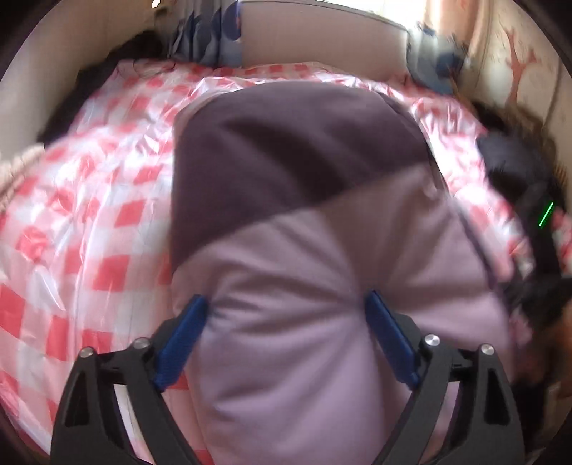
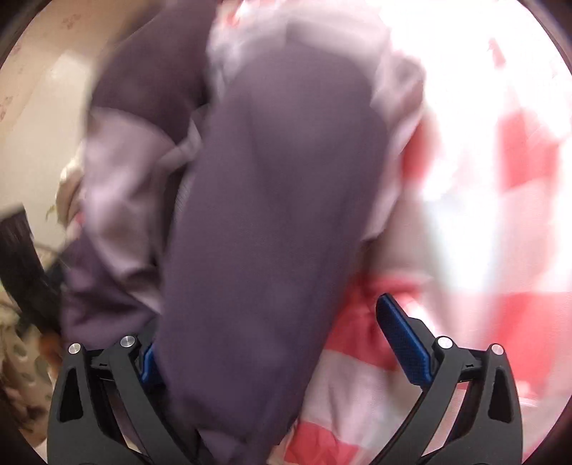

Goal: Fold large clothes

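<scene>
The left gripper (image 1: pixel 286 307) stands wide, its two blue pads (image 1: pixel 182 339) pressing into the bunched lilac part of one two-tone garment (image 1: pixel 293 200), which bulges between them and spreads ahead across the red-and-white checked plastic sheet (image 1: pixel 89 221). The right gripper (image 2: pixel 271 339) is also spread wide: a dark purple fold of the same garment (image 2: pixel 264 200) hangs over its left pad (image 2: pixel 148 361), while the right pad stands clear of the cloth, so no grip shows. Beyond lie one wall and patterned curtains (image 1: pixel 211 32).
</scene>
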Demonstrator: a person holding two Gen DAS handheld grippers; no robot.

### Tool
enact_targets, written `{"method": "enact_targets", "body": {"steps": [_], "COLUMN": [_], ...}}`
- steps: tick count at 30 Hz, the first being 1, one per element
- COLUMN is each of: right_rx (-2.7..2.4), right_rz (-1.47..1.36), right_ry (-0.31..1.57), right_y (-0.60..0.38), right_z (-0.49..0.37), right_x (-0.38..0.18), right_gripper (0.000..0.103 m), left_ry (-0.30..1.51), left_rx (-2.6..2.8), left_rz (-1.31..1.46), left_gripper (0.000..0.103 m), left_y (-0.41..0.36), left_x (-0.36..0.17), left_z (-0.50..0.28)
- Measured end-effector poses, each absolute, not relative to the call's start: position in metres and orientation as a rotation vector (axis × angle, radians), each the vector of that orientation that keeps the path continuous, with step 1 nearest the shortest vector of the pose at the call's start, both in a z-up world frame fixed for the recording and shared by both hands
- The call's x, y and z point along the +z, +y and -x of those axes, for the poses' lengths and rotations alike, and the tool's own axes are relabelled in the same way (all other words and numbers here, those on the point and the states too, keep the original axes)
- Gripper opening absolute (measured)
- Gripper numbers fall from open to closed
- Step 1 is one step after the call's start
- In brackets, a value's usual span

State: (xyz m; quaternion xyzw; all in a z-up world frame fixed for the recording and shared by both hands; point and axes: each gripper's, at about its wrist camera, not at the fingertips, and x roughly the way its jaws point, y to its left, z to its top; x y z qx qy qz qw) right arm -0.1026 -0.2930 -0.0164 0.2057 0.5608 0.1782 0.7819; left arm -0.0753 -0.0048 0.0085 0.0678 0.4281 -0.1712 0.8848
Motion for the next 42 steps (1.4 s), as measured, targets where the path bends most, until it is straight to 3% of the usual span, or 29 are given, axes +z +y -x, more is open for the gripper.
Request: {"method": "enact_targets", "body": {"steps": [4, 6, 9, 12, 15, 18, 20, 23, 25, 34, 38, 42], "right_rx": [0.272, 0.357, 0.288, 0.348, 0.334, 0.385, 0.414, 0.277, 0.351, 0.32, 0.336, 0.2], "right_rz": [-0.432, -0.386, -0.285, -0.472, -0.458, -0.446, -0.373, -0.114, -0.291, -0.508, -0.405, -0.431], "right_ry": [0.905, 0.854, 0.997, 1.082, 1.104, 0.998, 0.953, 1.179, 1.232, 1.056, 1.245, 1.025], "right_y": [-0.303, -0.28, -0.248, -0.263, -0.283, -0.305, -0.299, -0.271, -0.288, -0.322, -0.296, -0.322], "right_z": [0.09, 0.077, 0.027, 0.004, 0.006, 0.054, 0.098, 0.123, 0.131, 0.135, 0.103, 0.108], "right_x": [0.065, 0.082, 0.034, -0.038, -0.024, 0.023, 0.039, -0.023, -0.061, -0.004, -0.052, -0.008], "right_gripper": [0.097, 0.097, 0.097, 0.097, 0.097, 0.097, 0.096, 0.097, 0.097, 0.097, 0.097, 0.097], "left_ry": [0.86, 0.854, 0.848, 0.856, 0.893, 0.916, 0.934, 0.932, 0.92, 0.947, 0.947, 0.923], "left_rx": [-0.335, -0.33, -0.328, -0.344, -0.368, -0.373, -0.376, -0.372, -0.382, -0.332, -0.338, -0.32], "left_rz": [-0.14, -0.137, -0.127, -0.109, -0.1, 0.027, 0.032, 0.014, -0.036, 0.093, 0.045, 0.008], "left_gripper": [0.087, 0.087, 0.087, 0.088, 0.089, 0.089, 0.096, 0.097, 0.097, 0.097, 0.097, 0.097], "left_y": [-0.007, -0.005, 0.001, 0.001, 0.007, 0.033, 0.036, 0.032, 0.024, 0.054, 0.043, 0.036], "left_x": [0.003, 0.002, 0.002, 0.006, 0.015, 0.017, 0.004, -0.006, -0.002, -0.002, -0.009, -0.01], "left_z": [0.081, 0.084, 0.082, 0.082, 0.078, 0.073, 0.072, 0.076, 0.084, 0.082, 0.09, 0.098]}}
